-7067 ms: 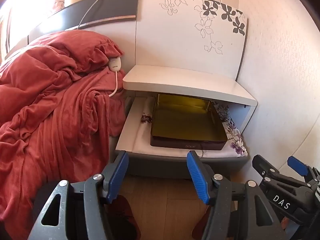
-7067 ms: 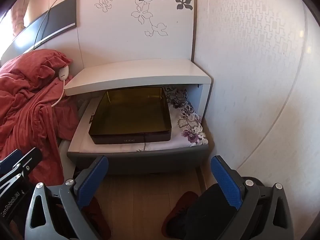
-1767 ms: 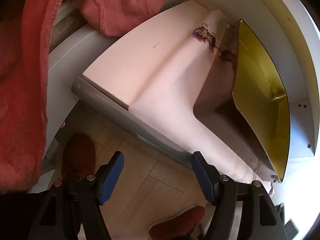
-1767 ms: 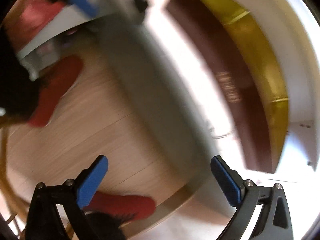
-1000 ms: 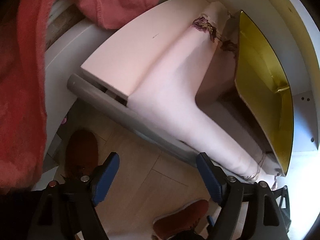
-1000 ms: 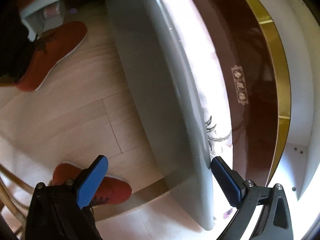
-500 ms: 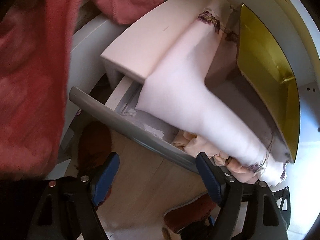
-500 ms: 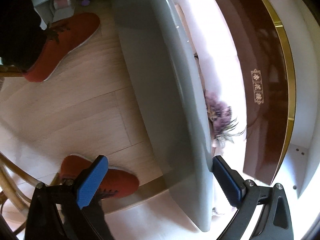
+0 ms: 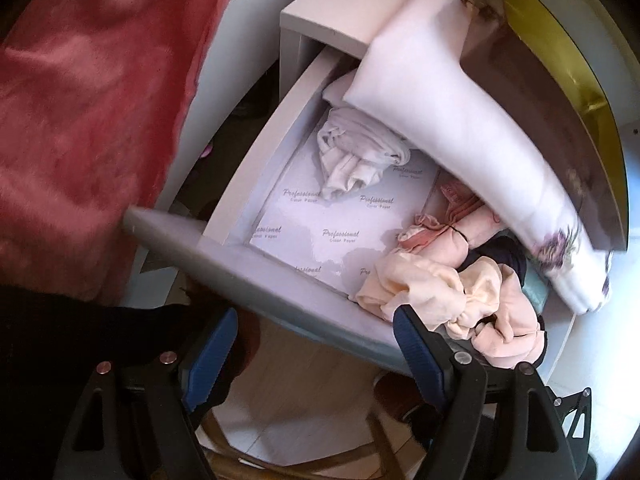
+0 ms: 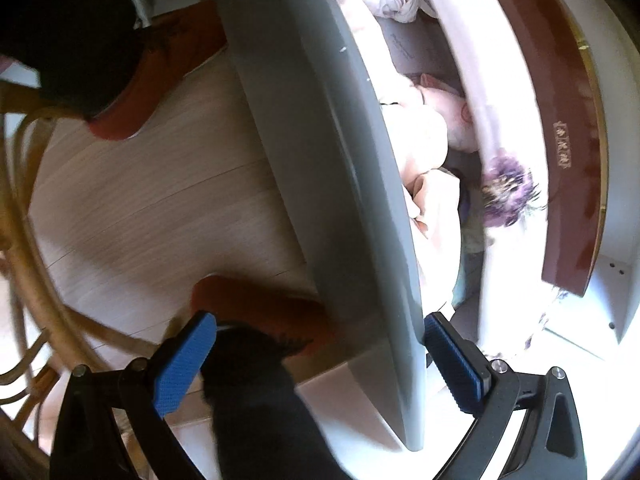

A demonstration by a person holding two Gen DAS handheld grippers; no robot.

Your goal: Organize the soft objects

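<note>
Left hand-held gripper (image 9: pixel 316 350) and right hand-held gripper (image 10: pixel 320 354), both spread and empty, straddled the grey drawer front (image 9: pixel 256 272); peach garments (image 9: pixel 452 292) lay inside

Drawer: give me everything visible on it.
The drawer is pulled open, with a grey, smooth front panel and pale side walls. Printed liner paper covers its floor. A crumpled white garment lies at the back, and peach and pink clothes are bunched in one front corner. A white cloth overhangs it from above.
</note>
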